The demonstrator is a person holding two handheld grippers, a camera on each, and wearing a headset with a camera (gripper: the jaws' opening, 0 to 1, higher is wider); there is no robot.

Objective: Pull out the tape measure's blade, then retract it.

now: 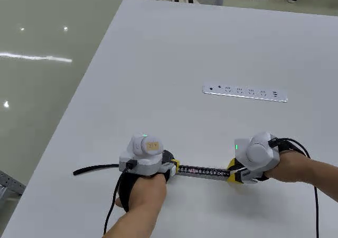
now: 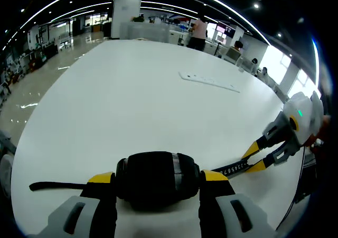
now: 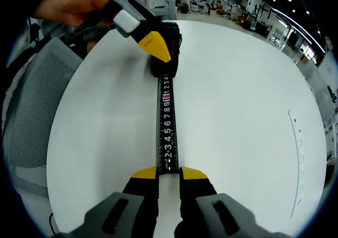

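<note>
The left tongs (image 2: 157, 177) are clamped on the black tape measure (image 3: 170, 63), one yellow tip on each side of its body. The right tongs (image 3: 169, 173) are closed on the free end of the blade (image 3: 168, 121). In the head view the drawn-out blade lies low over the white counter (image 1: 211, 47) in the lower middle of the frame. It runs nearly level from the tape measure on the left to the right tongs, numbers up. A white power strip (image 1: 244, 93) lies well apart, toward the upper right.
</note>
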